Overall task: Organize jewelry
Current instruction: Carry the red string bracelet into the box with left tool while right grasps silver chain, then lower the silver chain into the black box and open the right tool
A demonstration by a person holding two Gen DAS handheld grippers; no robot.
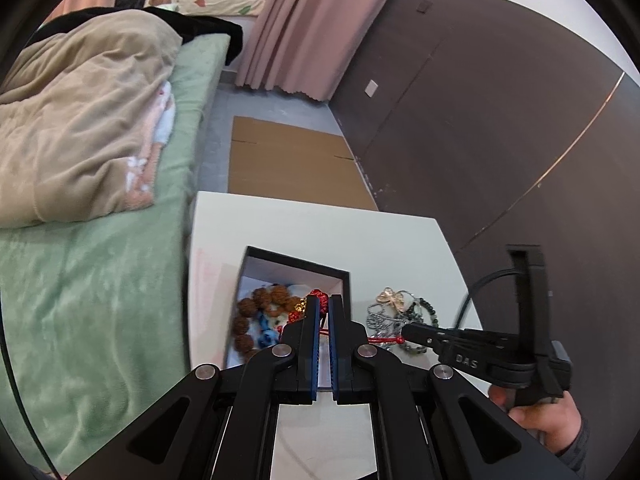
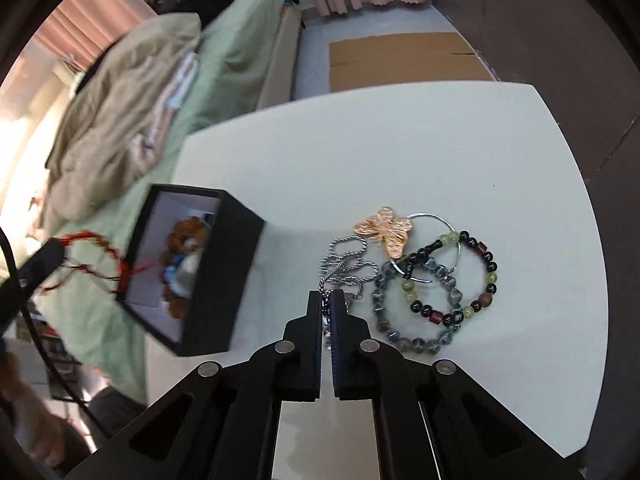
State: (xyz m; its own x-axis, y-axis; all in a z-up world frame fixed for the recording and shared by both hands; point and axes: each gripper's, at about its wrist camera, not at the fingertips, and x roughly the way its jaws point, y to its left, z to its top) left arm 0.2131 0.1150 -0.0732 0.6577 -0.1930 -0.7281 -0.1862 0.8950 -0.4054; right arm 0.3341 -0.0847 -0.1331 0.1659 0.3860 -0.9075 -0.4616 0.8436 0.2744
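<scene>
- Right wrist view: right gripper [image 2: 328, 306] clenched on the silver chain necklace [image 2: 346, 266]; 2 beaded bracelets [image 2: 452, 276] lie right of the jaws.
- Left gripper [image 1: 324, 308] pinches a red cord bracelet [image 1: 316, 295] over the black box [image 1: 347, 280].

In the right wrist view the black box [image 2: 208, 264] and the brown bead bracelet [image 2: 186, 240] inside it are smeared by motion blur, so the pale and blue pieces beneath cannot be named. The left tongs [image 2: 48, 258] and their red cord [image 2: 100, 248] are blurred too. The right tongs [image 2: 328, 308] hide part of the silver chain [image 2: 348, 264]. In the left wrist view, the left tongs [image 1: 323, 308] cover the box's near corner.
</scene>
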